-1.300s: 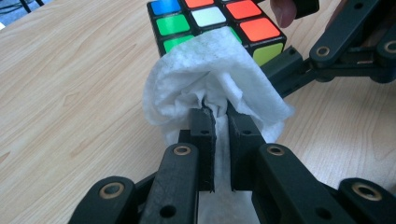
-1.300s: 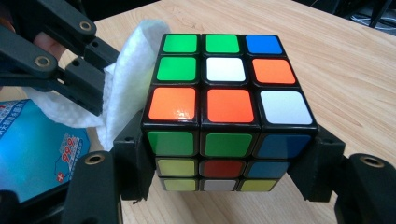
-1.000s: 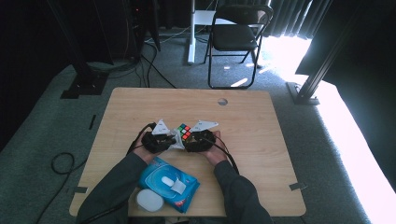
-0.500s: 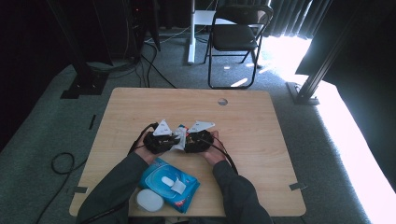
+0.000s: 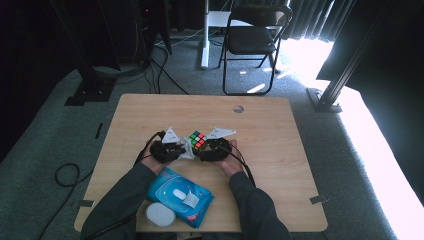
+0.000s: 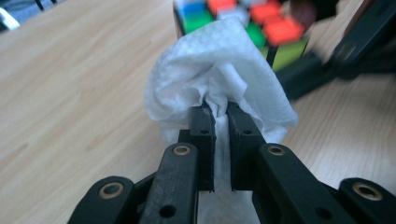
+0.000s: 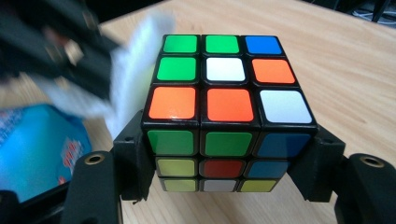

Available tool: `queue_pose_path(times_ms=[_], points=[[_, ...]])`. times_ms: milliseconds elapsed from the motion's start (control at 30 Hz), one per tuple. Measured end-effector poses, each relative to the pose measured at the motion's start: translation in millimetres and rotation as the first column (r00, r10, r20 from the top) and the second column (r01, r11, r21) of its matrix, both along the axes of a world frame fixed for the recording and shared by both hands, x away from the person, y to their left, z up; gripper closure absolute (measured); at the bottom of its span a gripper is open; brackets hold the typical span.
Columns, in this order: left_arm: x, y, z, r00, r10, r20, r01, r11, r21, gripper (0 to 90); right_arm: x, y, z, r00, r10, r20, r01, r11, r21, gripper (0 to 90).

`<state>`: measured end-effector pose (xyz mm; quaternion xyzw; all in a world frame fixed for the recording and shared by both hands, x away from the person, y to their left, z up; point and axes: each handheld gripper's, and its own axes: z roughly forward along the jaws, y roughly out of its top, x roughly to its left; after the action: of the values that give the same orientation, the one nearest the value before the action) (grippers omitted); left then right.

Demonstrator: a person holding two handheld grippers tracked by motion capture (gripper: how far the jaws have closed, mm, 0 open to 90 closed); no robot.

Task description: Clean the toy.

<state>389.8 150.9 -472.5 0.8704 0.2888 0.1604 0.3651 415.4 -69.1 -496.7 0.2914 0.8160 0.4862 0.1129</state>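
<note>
**Wipe Meets Puzzle Cube at Centre of Desk**

The left hand-held gripper (image 6: 215, 109) has its two black jaws pinched nearly together on a bunched white wipe (image 6: 219, 77), which billows out ahead of the jaw tips and presses against one side of the puzzle cube (image 6: 243, 23). The right hand-held gripper (image 7: 229, 149) has its jaws spread wide and clamped against two opposite sides of the cube (image 7: 224, 98), holding it with a face of green, white, blue and orange squares turned upward; green, yellow, red and blue squares show on the face toward the camera.

From the high view, the left hand-held gripper (image 5: 184, 148) sits just left of the cube (image 5: 198, 139) and the right hand-held gripper (image 5: 202, 150) just right of it, the wipe (image 5: 187, 149) a pale patch between them. The cube lies near the middle of the light wooden desk (image 5: 280, 150). Both of the person's forearms, in dark sleeves, reach toward the cube from the desk's near edge. Nearer that edge than the cube, a blue pack of wipes (image 5: 180, 196) lies flat with a white flap on top, and a small round white object (image 5: 160, 215) rests just beside the pack. Beyond the desk's far edge from the cube, a black folding chair (image 5: 252, 42) stands on grey carpet.
</note>
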Motion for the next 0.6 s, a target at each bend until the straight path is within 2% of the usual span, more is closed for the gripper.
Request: queue_pose_path(times_ms=[167, 367, 500, 600], points=[[-1.8, -8.1, -6.5, 0.9997, -0.023, -0.011, 0.023, 0.9997, 0.007, 83.0, 2.0, 2.2, 7.7, 0.9999, -0.013, 0.009, 0.013, 1.0, 0.009, 34.2], [-4.7, -13.9, -3.7, 0.9978, -0.065, -0.011, 0.065, 0.9979, 0.0, 82.9, 3.9, 4.2, 11.5, 0.9995, -0.031, 0.01, 0.031, 0.999, 0.029, 34.1], [-8.2, -20.3, -4.1, 0.9941, -0.108, -0.01, 0.108, 0.9942, 0.0, 82.9, 5.6, 5.5, 13.6, 0.999, -0.045, 0.003, 0.045, 0.997, 0.055, 34.1], [-10.7, -26.5, -4.5, 0.9906, -0.137, -0.007, 0.137, 0.9905, 0.01, 82.9, 6.1, 8.2, 14.5, 0.9988, -0.049, 0.004, 0.049, 0.997, 0.055, 34.1]])
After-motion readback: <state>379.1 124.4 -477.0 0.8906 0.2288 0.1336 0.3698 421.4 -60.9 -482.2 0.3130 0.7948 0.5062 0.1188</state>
